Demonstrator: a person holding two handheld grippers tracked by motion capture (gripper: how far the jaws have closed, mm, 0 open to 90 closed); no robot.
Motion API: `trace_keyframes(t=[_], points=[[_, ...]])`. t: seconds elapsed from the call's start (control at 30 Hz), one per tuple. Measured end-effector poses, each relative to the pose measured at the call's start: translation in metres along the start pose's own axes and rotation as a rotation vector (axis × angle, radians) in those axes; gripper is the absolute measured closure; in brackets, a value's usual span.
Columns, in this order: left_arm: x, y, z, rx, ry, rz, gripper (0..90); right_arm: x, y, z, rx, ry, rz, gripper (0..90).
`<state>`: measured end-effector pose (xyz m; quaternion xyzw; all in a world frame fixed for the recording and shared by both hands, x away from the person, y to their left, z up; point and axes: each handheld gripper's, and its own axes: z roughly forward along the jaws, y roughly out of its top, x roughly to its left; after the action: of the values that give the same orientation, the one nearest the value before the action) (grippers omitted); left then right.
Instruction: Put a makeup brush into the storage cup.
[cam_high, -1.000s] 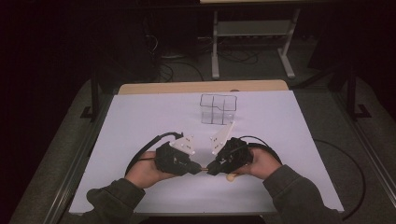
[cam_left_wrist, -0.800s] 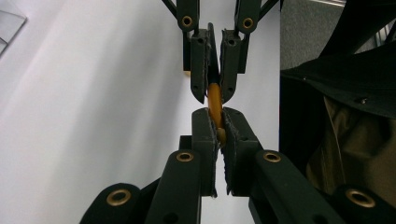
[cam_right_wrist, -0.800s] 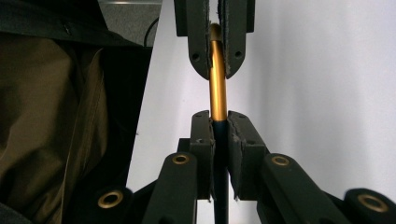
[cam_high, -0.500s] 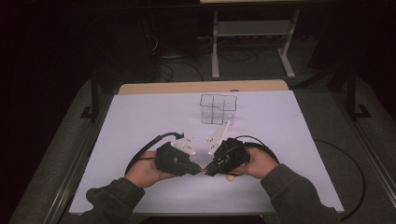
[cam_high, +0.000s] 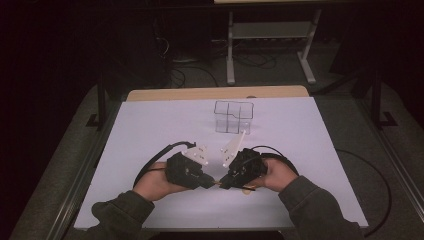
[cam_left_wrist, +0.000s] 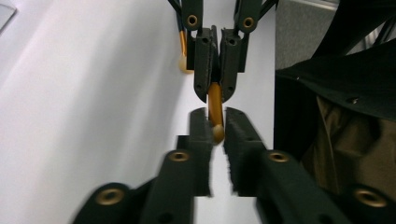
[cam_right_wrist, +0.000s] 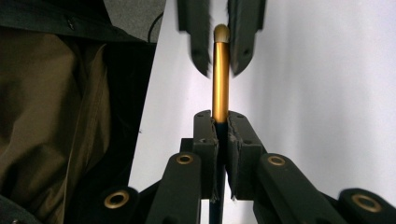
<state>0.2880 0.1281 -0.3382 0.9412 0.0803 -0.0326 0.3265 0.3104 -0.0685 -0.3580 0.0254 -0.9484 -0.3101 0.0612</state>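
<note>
While the right tool (cam_right_wrist: 222, 133) grips the gold stick (cam_right_wrist: 220, 70), the left tool (cam_left_wrist: 214, 128) has just been opening.

This looks like a lab or recording room rather than a home. A white sheet covers the counter (cam_high: 150, 130), which stands on grey carpet in a dark, unlit space. Loose cables (cam_high: 190, 65) lie on the floor behind it, beside a bare metal stand (cam_high: 270, 45) on plain legs. A clear plastic grid box (cam_high: 233, 117) sits on the sheet.
</note>
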Motion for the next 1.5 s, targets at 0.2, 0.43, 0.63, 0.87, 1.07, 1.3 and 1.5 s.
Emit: trace_keyframes(t=[0.2, 0.43, 0.63, 0.87, 1.07, 1.3, 1.5], points=[[0.003, -0.007, -0.009, -0.036, 0.033, -0.038, 66.3, -0.005, -0.007, -0.006, -0.020, -0.022, 0.016, 82.8], [0.006, -0.021, -0.011, -0.067, 0.061, -0.092, 58.5, -0.011, -0.016, -0.015, -0.035, -0.047, 0.052, 82.8], [0.008, -0.032, -0.013, -0.099, 0.099, -0.116, 54.6, -0.017, -0.020, -0.023, -0.072, -0.075, 0.076, 82.8], [0.008, -0.046, -0.017, -0.134, 0.135, -0.139, 51.1, -0.022, -0.019, -0.029, -0.079, -0.090, 0.085, 82.8], [0.008, -0.054, -0.020, -0.153, 0.169, -0.159, 46.1, -0.029, -0.020, -0.034, -0.083, -0.105, 0.107, 82.8], [0.008, -0.061, -0.023, -0.156, 0.198, -0.170, 43.8, -0.034, -0.017, -0.041, -0.101, -0.117, 0.118, 82.8], [0.007, -0.066, -0.025, -0.165, 0.219, -0.171, 42.2, -0.041, -0.014, -0.044, -0.108, -0.126, 0.127, 82.8]])
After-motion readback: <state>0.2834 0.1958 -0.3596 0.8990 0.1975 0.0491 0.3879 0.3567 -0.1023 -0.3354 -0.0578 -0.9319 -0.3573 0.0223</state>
